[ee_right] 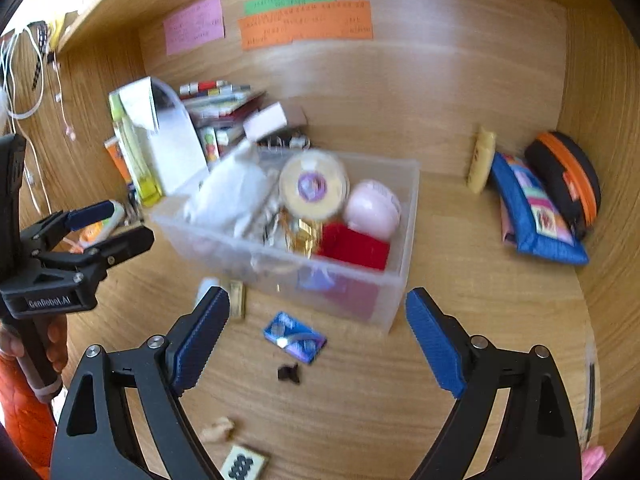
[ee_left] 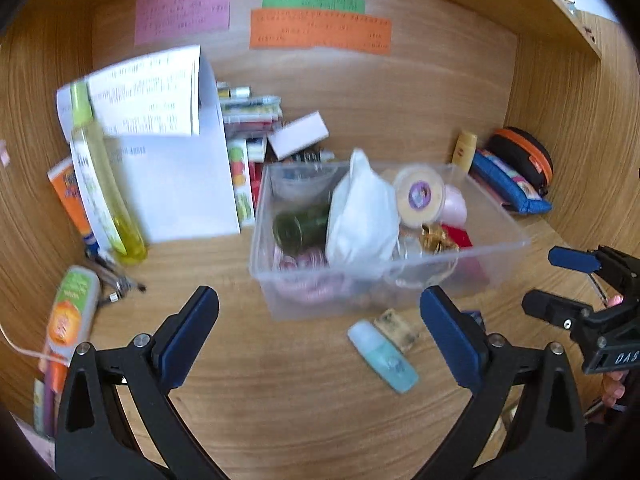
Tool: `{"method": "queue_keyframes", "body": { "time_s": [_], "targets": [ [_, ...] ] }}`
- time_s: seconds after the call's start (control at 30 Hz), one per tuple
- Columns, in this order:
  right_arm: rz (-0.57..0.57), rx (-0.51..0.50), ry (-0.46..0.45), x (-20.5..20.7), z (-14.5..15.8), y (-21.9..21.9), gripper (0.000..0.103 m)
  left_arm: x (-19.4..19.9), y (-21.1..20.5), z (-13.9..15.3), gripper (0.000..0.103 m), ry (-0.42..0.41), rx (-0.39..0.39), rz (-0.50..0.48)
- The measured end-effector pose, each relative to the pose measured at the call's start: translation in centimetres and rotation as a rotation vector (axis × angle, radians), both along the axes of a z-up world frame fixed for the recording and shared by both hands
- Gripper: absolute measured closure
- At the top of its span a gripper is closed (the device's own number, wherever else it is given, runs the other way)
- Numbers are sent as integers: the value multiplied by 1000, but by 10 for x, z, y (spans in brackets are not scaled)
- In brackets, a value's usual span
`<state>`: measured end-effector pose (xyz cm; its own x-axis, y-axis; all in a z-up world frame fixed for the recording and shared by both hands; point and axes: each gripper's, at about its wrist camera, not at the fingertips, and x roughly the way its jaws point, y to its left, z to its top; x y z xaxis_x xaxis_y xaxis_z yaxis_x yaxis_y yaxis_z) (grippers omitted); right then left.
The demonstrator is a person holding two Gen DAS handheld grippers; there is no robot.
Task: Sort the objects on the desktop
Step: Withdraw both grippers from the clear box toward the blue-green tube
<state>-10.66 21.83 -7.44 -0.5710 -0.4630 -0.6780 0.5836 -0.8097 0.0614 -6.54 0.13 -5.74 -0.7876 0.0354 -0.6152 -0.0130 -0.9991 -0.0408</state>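
A clear plastic bin (ee_left: 496, 216) (ee_right: 408, 216) stands mid-desk, holding a white pouch (ee_left: 360, 216), a round yellow tin (ee_right: 314, 186), a pink ball (ee_right: 372, 210), a red item and more. In front of it on the desk lie a light-blue bottle (ee_left: 384, 356), a small tan block (ee_left: 398, 328), a blue battery pack (ee_right: 294, 338) and a small black clip (ee_right: 289, 372). My left gripper (ee_left: 320, 332) is open and empty, just short of the bin. My right gripper (ee_right: 318, 340) is open and empty above the battery pack.
Papers (ee_left: 168, 152), a yellow bottle (ee_left: 108, 184) and stacked boxes (ee_left: 256, 120) crowd the back left. A green-orange tube (ee_left: 72, 312) lies at left. A blue pouch (ee_right: 532, 208), black-orange case (ee_right: 568, 176) and yellow tube (ee_right: 482, 160) sit at the right wall.
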Motion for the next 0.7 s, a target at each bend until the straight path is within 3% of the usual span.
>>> {"method": "queue_keyframes", "body": {
  "time_s": [0.3, 0.7],
  "targets": [
    [8, 75, -105, 13, -45, -3, 15, -4, 7, -38, 1, -122, 6, -82],
    [-12, 86, -151, 13, -53, 4, 15, -19, 25, -56, 1, -223, -107, -351]
  ]
}}
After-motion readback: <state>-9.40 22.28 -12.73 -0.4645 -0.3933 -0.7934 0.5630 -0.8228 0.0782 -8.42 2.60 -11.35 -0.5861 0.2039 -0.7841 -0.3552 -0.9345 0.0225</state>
